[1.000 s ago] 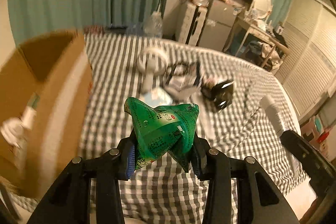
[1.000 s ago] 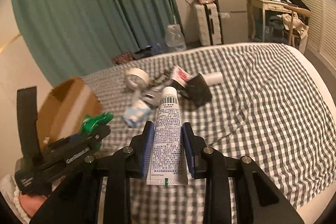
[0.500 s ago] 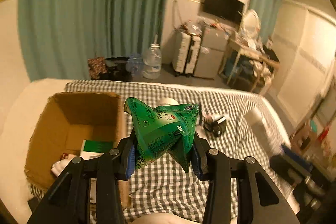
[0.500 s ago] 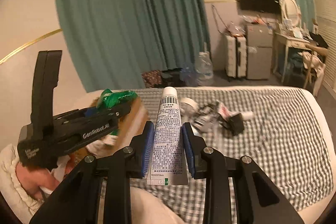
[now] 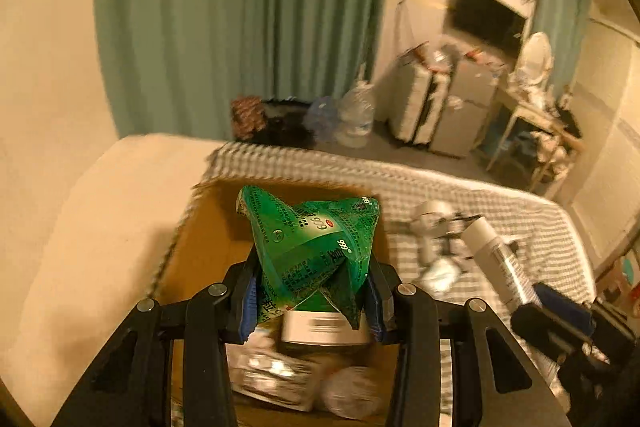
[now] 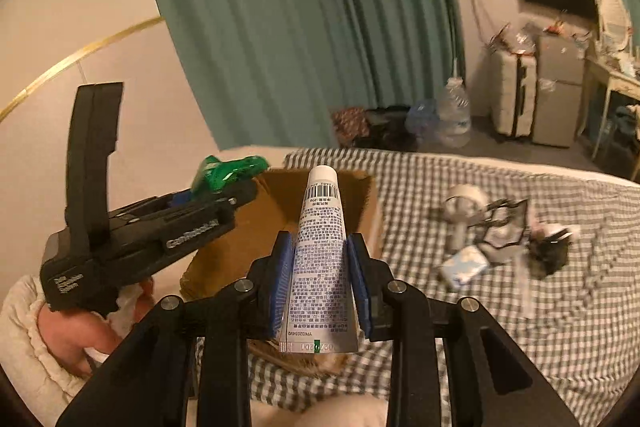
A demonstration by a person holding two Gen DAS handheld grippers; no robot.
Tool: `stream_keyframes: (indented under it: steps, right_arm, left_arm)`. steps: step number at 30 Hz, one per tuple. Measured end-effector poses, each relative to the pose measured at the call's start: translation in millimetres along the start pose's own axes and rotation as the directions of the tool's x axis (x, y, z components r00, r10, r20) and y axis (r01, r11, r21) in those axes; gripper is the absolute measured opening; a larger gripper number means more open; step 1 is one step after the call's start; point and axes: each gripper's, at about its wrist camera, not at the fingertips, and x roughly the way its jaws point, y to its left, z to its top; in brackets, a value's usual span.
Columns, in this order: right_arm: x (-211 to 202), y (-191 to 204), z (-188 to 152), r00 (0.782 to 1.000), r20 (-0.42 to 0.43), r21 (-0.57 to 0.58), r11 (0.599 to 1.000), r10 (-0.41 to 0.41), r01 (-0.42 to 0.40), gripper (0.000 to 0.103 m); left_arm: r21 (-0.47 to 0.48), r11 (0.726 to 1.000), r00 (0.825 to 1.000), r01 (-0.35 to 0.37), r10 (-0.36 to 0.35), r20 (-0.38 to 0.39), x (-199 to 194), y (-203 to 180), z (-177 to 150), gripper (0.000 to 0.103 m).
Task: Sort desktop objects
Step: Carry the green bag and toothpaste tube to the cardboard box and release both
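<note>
- Teal curtains and a cream wall are filling the top of both views, and we are working over a grey-and-white checked bedspread [image 6: 500, 307] that is serving as our desktop.
- We are pinching a crumpled green foil sachet [image 5: 316, 247] in the left gripper [image 5: 312, 301], its blue pads pressing on both sides, at the centre of the left wrist view.
- We are clamping a white printed tube with a barcode [image 6: 322, 259] in the right gripper [image 6: 322, 287], cap pointing away, at the centre of the right wrist view.
- We are holding both items over or just beside the open brown cardboard box [image 5: 200, 247], so we are judging that we are partway through the sort, with these two not yet dropped.
- We are seeing the box already holding a white-and-green carton [image 5: 324, 329], a blurred printed packet [image 5: 276, 379] and a pale crumpled lump [image 5: 352, 393] at the bottom of the left wrist view.
- We are still leaving a loose cluster at the right of the right wrist view: a white tape roll [image 6: 466, 197], a blue-and-white pack [image 6: 466, 267], and black and white items too blurred to name.
</note>
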Motion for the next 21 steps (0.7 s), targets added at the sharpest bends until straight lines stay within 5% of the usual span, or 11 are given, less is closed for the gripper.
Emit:
stream_keyframes:
  steps: [9,11,13,15,21]
  right_arm:
    - [99.9,-5.0,21.5,0.990,-0.128,0.041,0.998,0.052,-0.047,0.028]
    - [106.1,-7.1,26.1,0.989,-0.136,0.065,0.997,0.054,-0.046,0.042]
    - [103.4,-18.2,32.3,0.990,-0.116,0.109,0.992,0.077,-0.064,0.055]
    - [92.2,-27.6,36.7,0.993,-0.087,0.130,0.989,0.074,-0.063,0.057]
    - [26.8,-70.9,33.6,0.997,0.008,0.123,0.990,-0.075,0.073,0.057]
  left_arm:
    - [-0.023,0.995,0.988,-0.095,0.091,-0.127,75.6,40.9,-12.9,0.044]
    - [-0.007,0.993,0.981,-0.117,0.114,-0.155,84.6,41.8,-20.5,0.052]
    - [0.007,0.993,0.975,-0.115,0.114,-0.192,93.3,38.5,-23.8,0.077]
    - [0.030,0.991,0.973,-0.133,0.136,-0.187,92.9,32.6,-28.1,0.089]
    - [0.096,0.984,0.971,-0.148,0.163,-0.172,73.3,0.3,-36.7,0.089]
